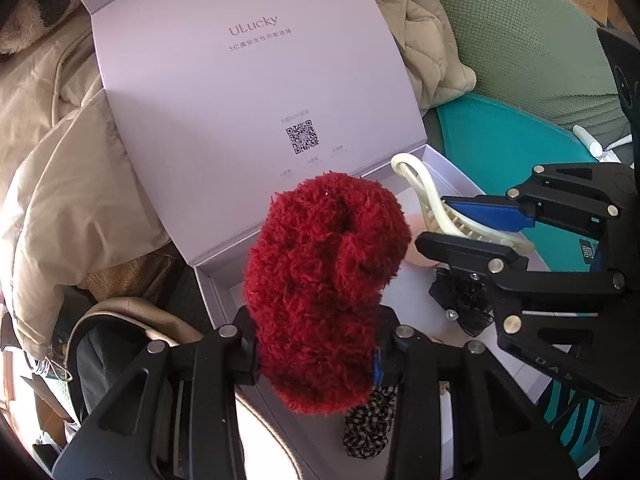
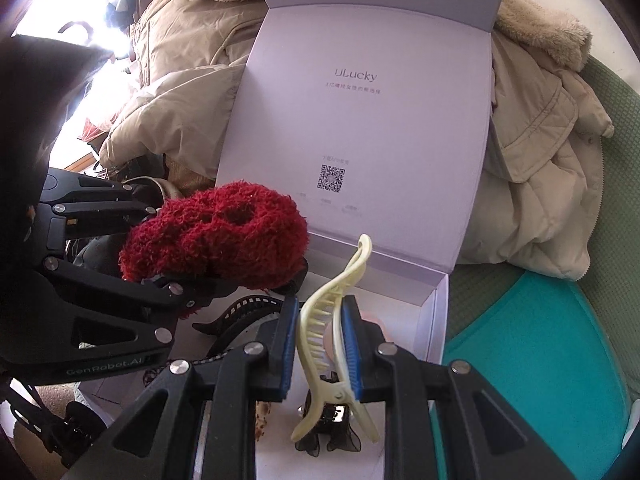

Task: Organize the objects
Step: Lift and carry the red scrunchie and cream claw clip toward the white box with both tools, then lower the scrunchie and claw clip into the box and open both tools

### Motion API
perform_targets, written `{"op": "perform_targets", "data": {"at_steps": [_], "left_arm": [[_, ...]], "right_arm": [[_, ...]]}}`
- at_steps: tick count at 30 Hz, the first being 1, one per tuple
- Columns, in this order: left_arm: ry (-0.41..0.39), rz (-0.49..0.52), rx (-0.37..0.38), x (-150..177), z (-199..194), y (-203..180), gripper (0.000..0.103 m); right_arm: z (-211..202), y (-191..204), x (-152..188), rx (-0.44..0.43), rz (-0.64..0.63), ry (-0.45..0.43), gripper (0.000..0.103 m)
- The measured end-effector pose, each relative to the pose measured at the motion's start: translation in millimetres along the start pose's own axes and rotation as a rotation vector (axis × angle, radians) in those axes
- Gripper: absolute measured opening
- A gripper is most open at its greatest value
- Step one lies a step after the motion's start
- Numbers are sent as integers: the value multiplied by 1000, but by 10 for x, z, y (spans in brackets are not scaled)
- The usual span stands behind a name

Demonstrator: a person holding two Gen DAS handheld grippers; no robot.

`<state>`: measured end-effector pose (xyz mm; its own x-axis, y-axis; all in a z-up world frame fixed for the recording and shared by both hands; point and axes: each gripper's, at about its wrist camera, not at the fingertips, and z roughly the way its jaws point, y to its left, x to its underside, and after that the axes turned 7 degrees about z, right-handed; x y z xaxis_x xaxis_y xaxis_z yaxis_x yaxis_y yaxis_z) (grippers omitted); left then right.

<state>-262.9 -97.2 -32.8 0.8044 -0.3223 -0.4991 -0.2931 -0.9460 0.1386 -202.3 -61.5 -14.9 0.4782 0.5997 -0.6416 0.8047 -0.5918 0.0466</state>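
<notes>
The left tool (image 1: 316,344) is clamped on a fluffy dark-red scrunchie (image 1: 326,288), its fingers pressed into the pile on both sides, and holds it above the open white box (image 1: 216,292). The right tool (image 2: 322,344) is closed tight on a pale cream hair clip (image 2: 332,320), which stands nearly upright between the blue pads with its curved tip pointing toward the box lid (image 2: 360,100) (the lid stands raised at the back, printed with "ULucky" and a QR code on its inner face). Both tools hover over the box tray, the scrunchie to the left of the clip in the right wrist view. Inside the tray lie a black-and-white checked scrunchie (image 1: 366,428), a black gauzy bow clip (image 2: 328,432), a black toothed claw clip (image 2: 236,316) and something pale pink, mostly hidden. Behind the box lies a beige padded coat (image 2: 532,168), and to the right a teal cushion (image 1: 508,148) on green fabric.
</notes>
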Motion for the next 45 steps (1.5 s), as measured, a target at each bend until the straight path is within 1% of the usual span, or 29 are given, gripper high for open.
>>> {"op": "perform_targets", "data": {"at_steps": [7, 12, 17, 23, 26, 28, 32, 34, 38, 39, 41, 43, 45], "left_arm": [[35, 19, 16, -8, 190, -116, 35], [50, 1, 29, -23, 301, -97, 35], [87, -11, 63, -45, 446, -60, 35], [118, -2, 63, -62, 548, -89, 36], [122, -4, 54, -87, 579, -113, 38], [125, -8, 48, -96, 592, -111, 41], [138, -9, 34, -103, 632, -126, 43], [142, -13, 40, -114, 651, -133, 47], [147, -36, 47, -160, 683, -103, 49], [145, -42, 47, -167, 681, -96, 50], [139, -49, 39, -175, 668, -81, 52], [142, -47, 24, -182, 653, -76, 54], [137, -42, 9, -185, 638, -81, 58]], "right_arm": [[191, -51, 24, 5, -3, 47, 21], [308, -78, 59, -3, -2, 86, 21], [393, -113, 72, -5, -1, 114, 21], [472, -137, 84, -4, 7, 146, 21], [487, -144, 99, -2, 6, 154, 21], [495, -143, 105, -3, 5, 162, 21], [493, -128, 104, -2, 1, 164, 21], [488, -131, 107, 4, 2, 166, 21], [523, -120, 87, 36, -4, 191, 23], [518, -130, 83, 38, -1, 193, 25], [497, -139, 76, 54, -1, 192, 32], [471, -149, 77, 67, -2, 188, 47], [440, -152, 74, 71, 0, 182, 55]]}}
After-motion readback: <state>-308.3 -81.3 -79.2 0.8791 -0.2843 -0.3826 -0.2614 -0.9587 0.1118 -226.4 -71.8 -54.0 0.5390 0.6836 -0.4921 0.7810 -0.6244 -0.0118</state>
